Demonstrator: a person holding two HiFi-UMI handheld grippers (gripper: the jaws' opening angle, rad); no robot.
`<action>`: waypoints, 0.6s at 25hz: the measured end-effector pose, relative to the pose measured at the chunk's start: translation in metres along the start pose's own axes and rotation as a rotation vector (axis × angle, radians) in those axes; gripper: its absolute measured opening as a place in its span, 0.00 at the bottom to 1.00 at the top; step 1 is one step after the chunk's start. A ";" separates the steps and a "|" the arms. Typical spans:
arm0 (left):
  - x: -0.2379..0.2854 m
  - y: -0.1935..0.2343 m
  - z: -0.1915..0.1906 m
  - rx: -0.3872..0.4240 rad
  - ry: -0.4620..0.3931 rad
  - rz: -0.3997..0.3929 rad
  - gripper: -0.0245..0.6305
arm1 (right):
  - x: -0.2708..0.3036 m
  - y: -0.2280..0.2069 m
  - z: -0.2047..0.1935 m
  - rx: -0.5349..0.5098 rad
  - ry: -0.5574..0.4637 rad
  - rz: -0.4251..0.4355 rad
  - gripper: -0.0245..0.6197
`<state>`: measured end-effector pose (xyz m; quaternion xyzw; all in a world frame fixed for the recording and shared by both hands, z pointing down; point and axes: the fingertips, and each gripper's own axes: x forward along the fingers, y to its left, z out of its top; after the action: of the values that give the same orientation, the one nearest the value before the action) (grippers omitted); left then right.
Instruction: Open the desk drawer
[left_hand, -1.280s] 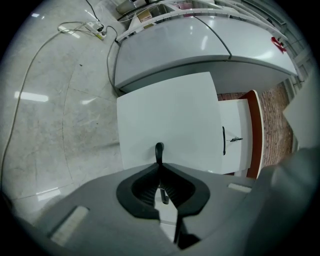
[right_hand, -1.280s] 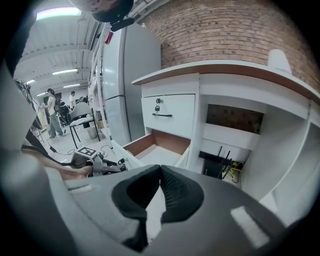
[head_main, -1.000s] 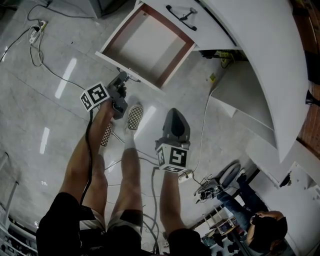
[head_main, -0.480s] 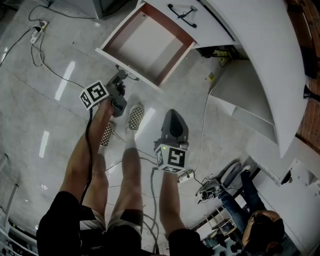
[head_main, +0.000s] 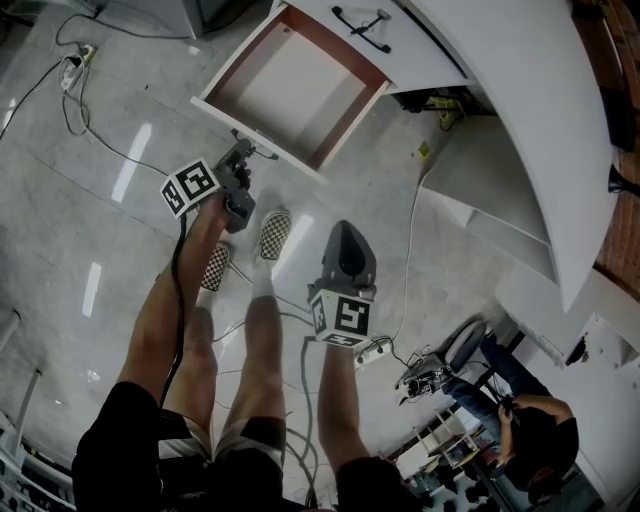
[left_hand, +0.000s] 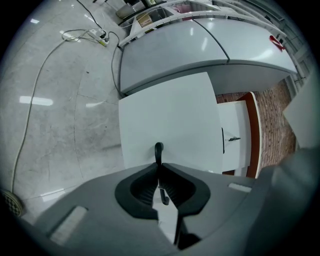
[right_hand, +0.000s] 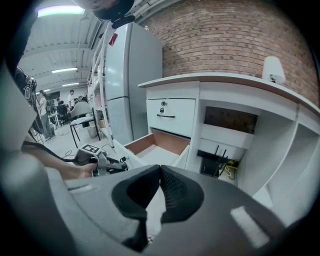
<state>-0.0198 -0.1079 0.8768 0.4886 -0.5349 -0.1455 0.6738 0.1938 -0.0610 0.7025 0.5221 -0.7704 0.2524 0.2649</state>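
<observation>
Drawer (head_main: 258, 146) stands well out from the white desk's (head_main: 520, 110) front. Our left gripper (left_hand: 160, 174) pinches its thin black handle (left_hand: 158, 149), which we judge the right hold. The empty box looks rigid, light and free-sliding. Our right gripper (right_hand: 159, 175) hangs pressed together, empty.

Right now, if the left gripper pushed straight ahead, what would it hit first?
Most likely the white drawer front: the left gripper is shut on its black handle, and that panel lies directly behind.
</observation>
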 end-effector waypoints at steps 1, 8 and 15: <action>0.000 0.000 0.000 0.003 0.005 0.007 0.08 | 0.000 0.000 0.000 0.000 0.000 0.000 0.05; -0.006 -0.001 -0.001 0.007 0.033 -0.028 0.28 | 0.004 -0.004 0.003 0.004 0.000 -0.010 0.05; -0.018 -0.001 0.005 0.015 0.042 -0.011 0.53 | 0.007 0.003 0.015 -0.002 0.000 -0.001 0.05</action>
<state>-0.0309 -0.0978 0.8655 0.4995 -0.5189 -0.1352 0.6805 0.1869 -0.0745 0.6962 0.5223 -0.7704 0.2514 0.2655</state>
